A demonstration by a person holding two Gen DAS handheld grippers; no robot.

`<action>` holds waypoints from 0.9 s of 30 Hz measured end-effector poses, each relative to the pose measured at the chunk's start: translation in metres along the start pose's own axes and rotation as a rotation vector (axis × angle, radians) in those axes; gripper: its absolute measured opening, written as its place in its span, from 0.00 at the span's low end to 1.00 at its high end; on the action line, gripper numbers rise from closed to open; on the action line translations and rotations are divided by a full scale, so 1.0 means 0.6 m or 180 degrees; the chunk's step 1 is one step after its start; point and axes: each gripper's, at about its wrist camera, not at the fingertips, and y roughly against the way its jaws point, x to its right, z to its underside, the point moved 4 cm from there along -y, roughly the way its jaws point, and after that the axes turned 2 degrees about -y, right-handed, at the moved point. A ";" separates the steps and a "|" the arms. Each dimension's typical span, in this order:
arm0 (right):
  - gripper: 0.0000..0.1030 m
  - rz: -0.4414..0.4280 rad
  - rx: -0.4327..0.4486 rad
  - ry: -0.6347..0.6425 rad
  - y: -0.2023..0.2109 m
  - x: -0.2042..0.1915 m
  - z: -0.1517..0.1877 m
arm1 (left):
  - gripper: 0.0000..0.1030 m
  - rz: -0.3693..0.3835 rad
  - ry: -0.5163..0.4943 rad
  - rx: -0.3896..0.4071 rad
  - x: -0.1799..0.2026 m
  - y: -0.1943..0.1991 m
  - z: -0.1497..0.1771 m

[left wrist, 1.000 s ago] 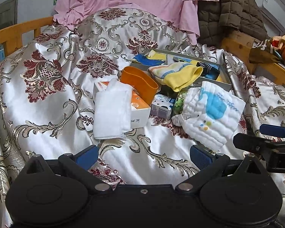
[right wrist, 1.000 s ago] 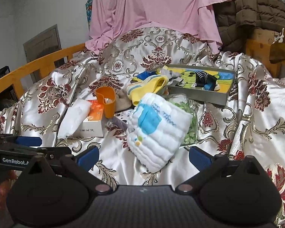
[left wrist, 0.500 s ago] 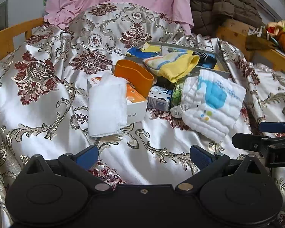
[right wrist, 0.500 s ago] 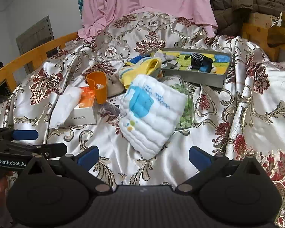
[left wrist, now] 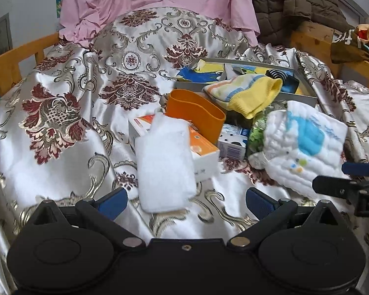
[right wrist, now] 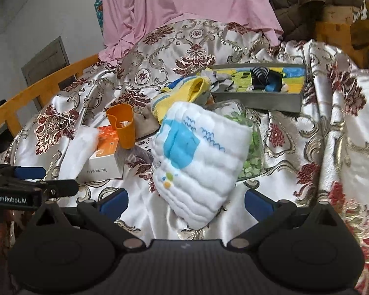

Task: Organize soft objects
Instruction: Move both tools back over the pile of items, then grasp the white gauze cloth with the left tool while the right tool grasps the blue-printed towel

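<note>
Between the spread blue pads of the left gripper [left wrist: 185,200] lies a plain white folded cloth [left wrist: 164,164], its near edge just ahead of the fingertips and its far end draped up over a white-and-orange carton [left wrist: 201,147] — nothing is clamped, the jaws stand wide apart. Beyond the carton an orange cup [left wrist: 196,115] leans on it, and to the right of that sits a small blue-and-white box [left wrist: 232,142].

Ahead of the right gripper [right wrist: 185,202], whose jaws are likewise wide apart and empty, a quilted white cloth with a blue patch [right wrist: 196,162] rests tilted, its lower corner reaching down between the pads. It lies partly over a clear bag of green bits [right wrist: 252,157]. Further off, a yellow striped sock [right wrist: 182,95] hangs over the near corner of a grey tray [right wrist: 263,100] that holds more small soft things — dark and blue ones among them.

Everything sits on a shiny floral bedspread [left wrist: 61,113]; a pink sheet [right wrist: 184,2] hangs at the back
</note>
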 end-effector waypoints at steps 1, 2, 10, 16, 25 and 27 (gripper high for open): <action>1.00 -0.0011 0.0005 -0.0043 -0.005 0.003 0.000 | 0.99 0.0010 0.0010 -0.0021 -0.003 -0.006 -0.004; 1.00 -0.0017 0.0014 -0.0077 -0.009 0.005 0.000 | 0.99 0.0015 0.0019 -0.0040 -0.006 -0.012 -0.007; 1.00 -0.0141 0.0053 -0.0314 -0.038 0.021 -0.011 | 0.99 0.0014 -0.0105 -0.0141 -0.017 -0.047 -0.028; 1.00 -0.0202 0.0057 -0.0265 -0.047 0.010 -0.013 | 0.99 0.0013 -0.0107 -0.0217 -0.025 -0.066 -0.034; 0.87 -0.0300 0.0093 -0.0295 -0.049 0.003 -0.012 | 0.71 0.0222 -0.0090 -0.0413 -0.024 -0.084 -0.028; 0.79 -0.0326 0.0109 -0.0280 -0.047 0.001 -0.013 | 0.59 0.0260 -0.0070 -0.0426 -0.022 -0.082 -0.025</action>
